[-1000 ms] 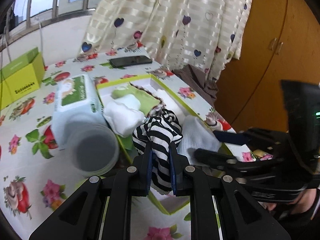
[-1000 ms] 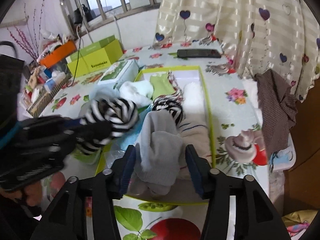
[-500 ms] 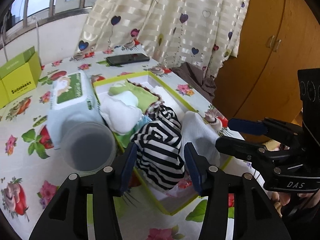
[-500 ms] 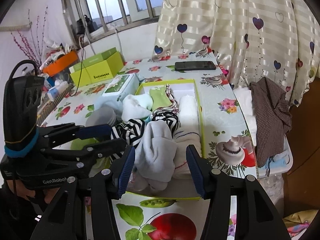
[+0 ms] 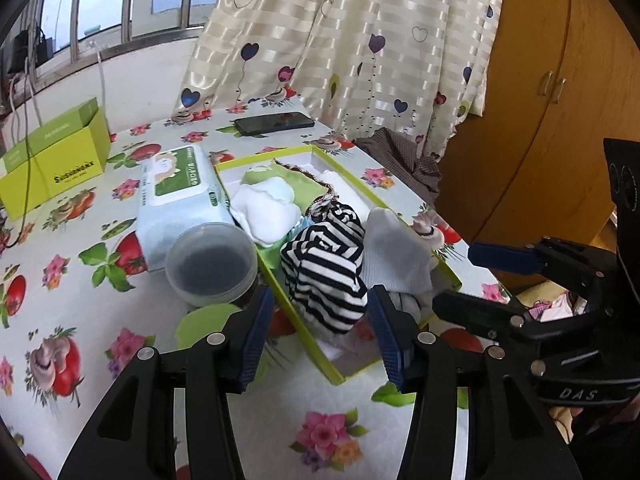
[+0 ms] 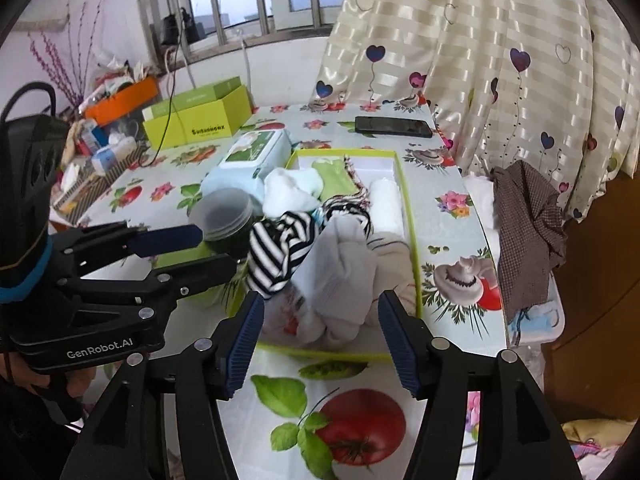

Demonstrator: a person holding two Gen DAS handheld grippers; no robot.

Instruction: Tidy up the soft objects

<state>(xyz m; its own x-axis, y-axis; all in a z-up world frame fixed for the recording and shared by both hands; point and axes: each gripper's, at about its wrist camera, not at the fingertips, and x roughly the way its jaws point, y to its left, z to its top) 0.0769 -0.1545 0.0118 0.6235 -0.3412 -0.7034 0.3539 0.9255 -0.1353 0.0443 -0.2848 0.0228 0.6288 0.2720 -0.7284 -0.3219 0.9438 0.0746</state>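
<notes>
A green-rimmed box (image 5: 362,190) (image 6: 416,276) on the flowered table holds rolled socks and cloths. A black-and-white striped sock (image 5: 326,268) (image 6: 280,252) lies at its near end, next to a grey-white sock (image 5: 394,252) (image 6: 344,276). Further in are a white sock (image 5: 264,210), a green cloth (image 5: 304,182) and a white roll (image 6: 386,204). My left gripper (image 5: 320,332) is open, just short of the striped sock. My right gripper (image 6: 320,340) is open, just short of the grey-white sock. Each gripper shows in the other's view.
A wet-wipes pack (image 5: 178,192) and a round plastic tub (image 5: 212,262) stand left of the box. A green carton (image 5: 52,164), a phone (image 5: 274,122), a checked cloth (image 6: 524,232) at the table's right edge, a curtain and a wooden wardrobe (image 5: 560,120) surround them.
My left gripper opened and let go of the striped sock, which now lies in the box. Both grippers have drawn back a little from the box.
</notes>
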